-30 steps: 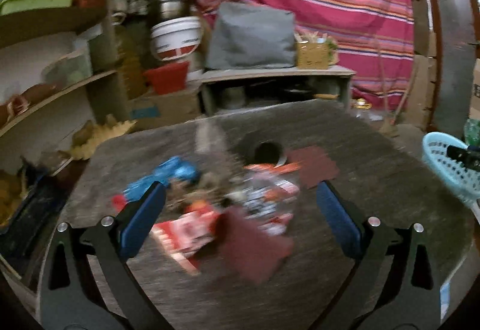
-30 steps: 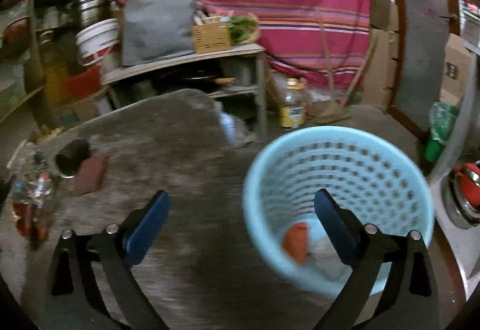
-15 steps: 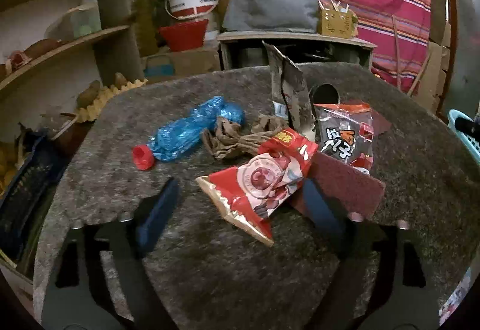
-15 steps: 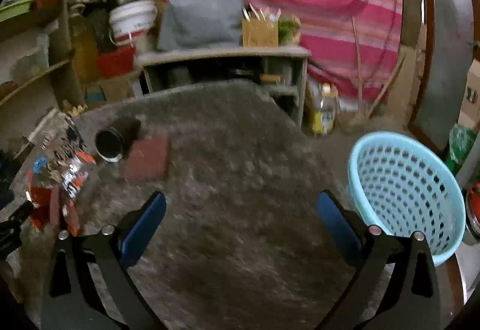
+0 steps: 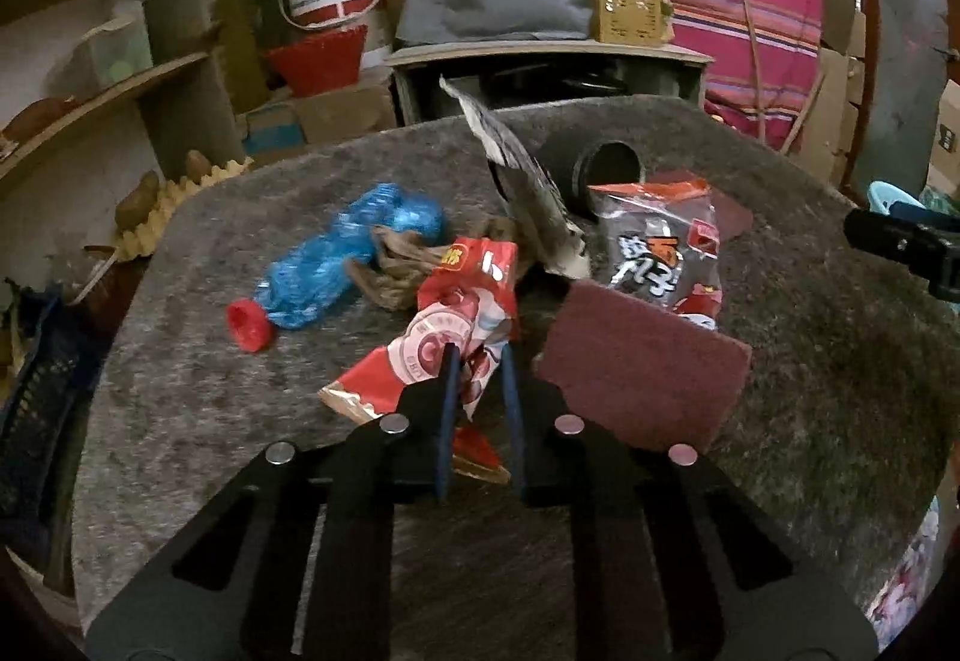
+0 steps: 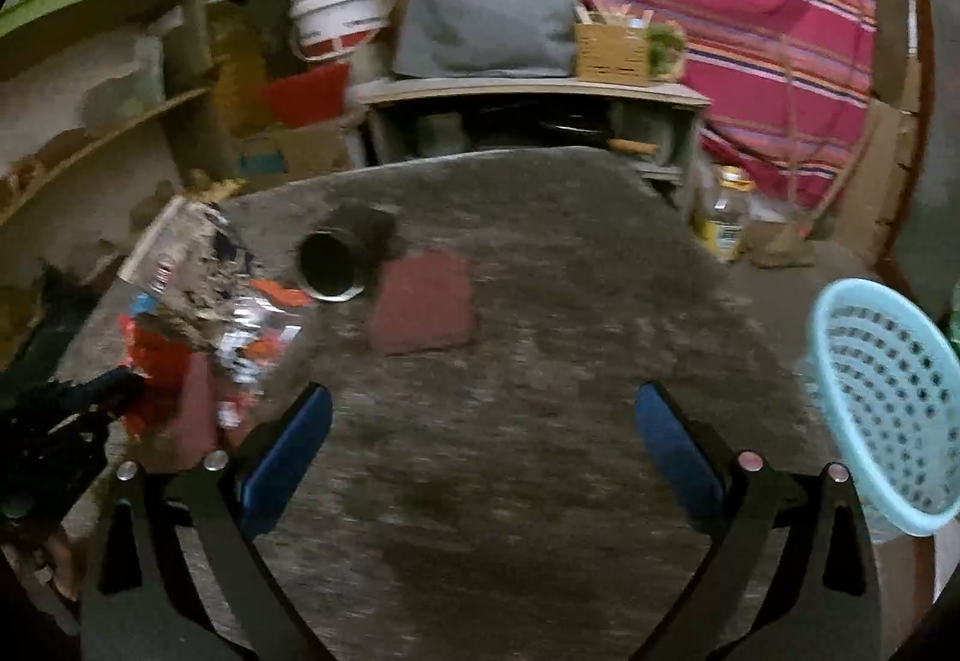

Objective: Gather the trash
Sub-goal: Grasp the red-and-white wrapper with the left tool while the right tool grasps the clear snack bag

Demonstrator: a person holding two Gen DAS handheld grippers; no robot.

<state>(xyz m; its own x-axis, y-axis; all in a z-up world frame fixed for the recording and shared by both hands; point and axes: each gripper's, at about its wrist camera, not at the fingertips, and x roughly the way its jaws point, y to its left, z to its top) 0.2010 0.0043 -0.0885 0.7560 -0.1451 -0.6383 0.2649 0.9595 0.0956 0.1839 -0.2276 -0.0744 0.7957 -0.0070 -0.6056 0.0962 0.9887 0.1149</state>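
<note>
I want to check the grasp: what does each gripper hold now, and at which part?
The left gripper is closing on the red snack wrapper, pinching its crumpled middle. The right gripper is open and holds nothing.

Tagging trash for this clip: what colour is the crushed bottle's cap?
Red; the bottle itself is blue. Its cap shows best in the left wrist view.
</note>
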